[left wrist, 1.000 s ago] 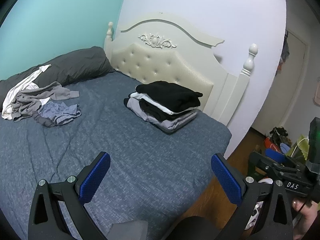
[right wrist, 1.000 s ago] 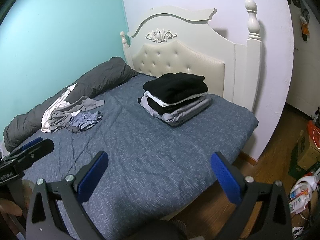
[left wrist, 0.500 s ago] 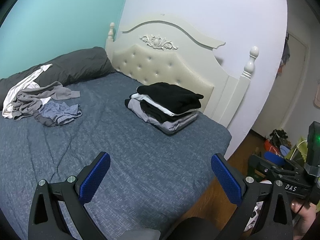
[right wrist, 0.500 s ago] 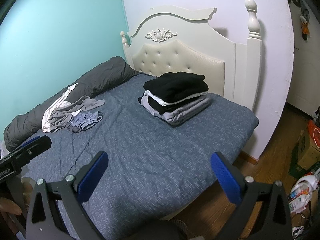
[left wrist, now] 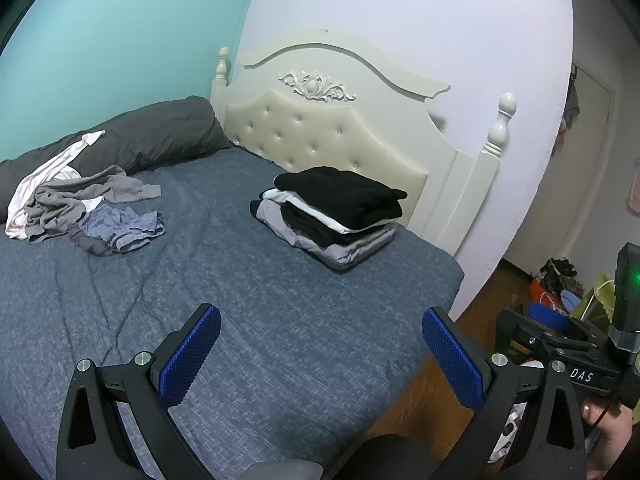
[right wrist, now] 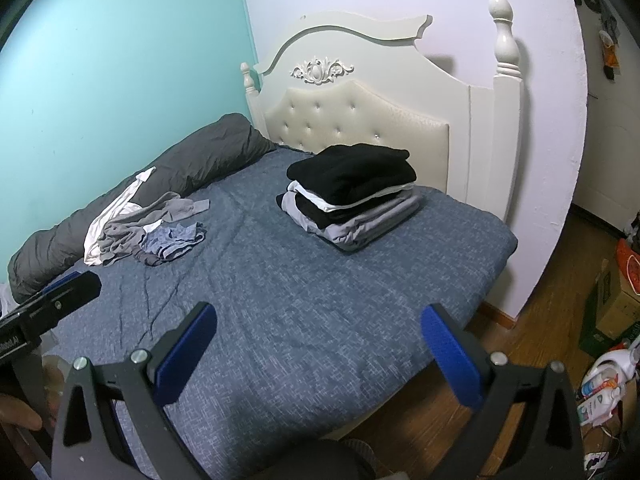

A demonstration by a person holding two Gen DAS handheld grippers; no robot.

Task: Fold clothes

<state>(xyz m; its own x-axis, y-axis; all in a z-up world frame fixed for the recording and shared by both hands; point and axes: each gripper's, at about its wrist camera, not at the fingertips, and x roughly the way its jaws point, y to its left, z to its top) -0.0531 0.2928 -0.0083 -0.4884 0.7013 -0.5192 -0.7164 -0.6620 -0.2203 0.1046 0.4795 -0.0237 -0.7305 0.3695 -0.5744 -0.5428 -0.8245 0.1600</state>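
Both tongs, left and right, are wide open and empty (between clothes, I think), so next comes grabbing from the messy pile on the bed.

Blue-grey heathered weave on bed cover. Cream tufted headboard. Turquoise wall adjoining pale lavender-white wall. Dark grey rolled duvet. Black, white and light grey layers in folded stack. Grey, white and blue-grey among loose pile. Blue textured pads on black frames.
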